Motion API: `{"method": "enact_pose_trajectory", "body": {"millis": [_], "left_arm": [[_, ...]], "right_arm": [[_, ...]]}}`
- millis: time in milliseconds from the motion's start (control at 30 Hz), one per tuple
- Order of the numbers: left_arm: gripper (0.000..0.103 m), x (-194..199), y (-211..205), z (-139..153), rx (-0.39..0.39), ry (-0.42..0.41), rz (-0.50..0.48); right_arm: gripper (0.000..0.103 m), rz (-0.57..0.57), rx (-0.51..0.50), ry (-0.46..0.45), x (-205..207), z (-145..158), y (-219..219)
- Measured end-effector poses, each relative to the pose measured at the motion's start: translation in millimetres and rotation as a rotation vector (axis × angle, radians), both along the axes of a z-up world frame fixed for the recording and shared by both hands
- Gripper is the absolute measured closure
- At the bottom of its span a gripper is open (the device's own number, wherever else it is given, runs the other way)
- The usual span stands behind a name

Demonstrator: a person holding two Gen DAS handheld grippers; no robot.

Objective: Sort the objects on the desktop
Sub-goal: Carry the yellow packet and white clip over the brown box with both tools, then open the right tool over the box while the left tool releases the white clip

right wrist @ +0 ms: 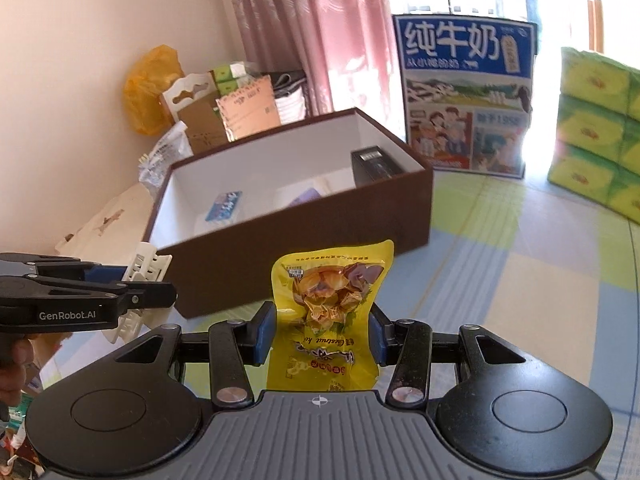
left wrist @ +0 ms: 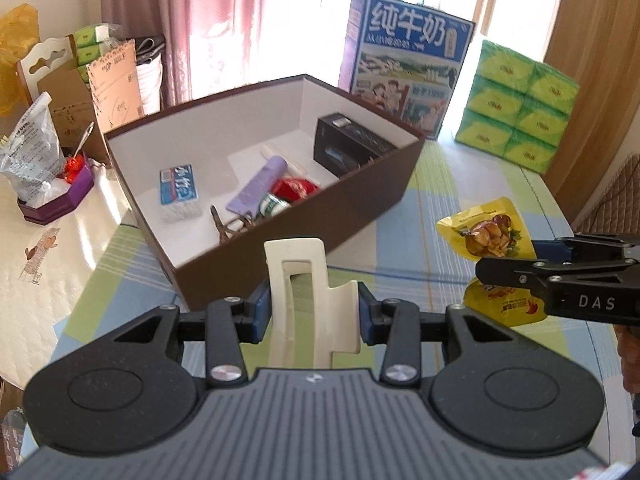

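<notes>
Left gripper (left wrist: 311, 308): fingers pinching a cream hair clip (left wrist: 304, 300), clip standing upright between the blue pads, up off the counter (left wrist: 460, 184). Right gripper (right wrist: 322, 332): fingers pinching a yellow snack pouch (right wrist: 326, 312) at its middle, pouch upright, top edge above the fingers. Both held things are in the air, just short of the brown box (left wrist: 304, 216), which sits ahead of both sets of fingers. The box is open; inside are a blue tissue pack (left wrist: 179, 190), purple tube (left wrist: 258, 188), red item (left wrist: 294, 190), black box (left wrist: 348, 146) at the far right corner, and glasses (left wrist: 236, 224) near the front wall. Milk carton (left wrist: 404, 68) and green tissue stack (left wrist: 520, 112) stand beyond the box, right of the left fingers. In the left wrist view the right gripper comes in from the right edge with the pouch; in the right wrist view the left one shows at left with the clip.
</notes>
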State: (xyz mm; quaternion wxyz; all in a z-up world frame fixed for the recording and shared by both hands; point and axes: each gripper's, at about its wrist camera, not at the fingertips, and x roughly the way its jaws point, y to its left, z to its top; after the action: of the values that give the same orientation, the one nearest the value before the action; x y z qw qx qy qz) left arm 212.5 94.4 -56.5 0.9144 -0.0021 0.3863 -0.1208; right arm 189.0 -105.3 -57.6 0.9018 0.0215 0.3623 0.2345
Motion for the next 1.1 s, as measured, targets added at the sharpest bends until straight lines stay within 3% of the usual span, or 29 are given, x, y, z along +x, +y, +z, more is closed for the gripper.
{"method": "enact_pose_trajectory", "body": {"millis": [700,1100], "left_arm": [[0.066,68.2,42.6,41.2,-0.019,-0.107,0.081],[0.066,126.9,58.6,34.9,-0.016,-0.094,0.095]], "right_arm": [[0.059,0.118,0.093,-0.100,83.6,49.7,57.7],[0.059,0.125,0.040,-0.102,155.4,41.8,90.0]]}}
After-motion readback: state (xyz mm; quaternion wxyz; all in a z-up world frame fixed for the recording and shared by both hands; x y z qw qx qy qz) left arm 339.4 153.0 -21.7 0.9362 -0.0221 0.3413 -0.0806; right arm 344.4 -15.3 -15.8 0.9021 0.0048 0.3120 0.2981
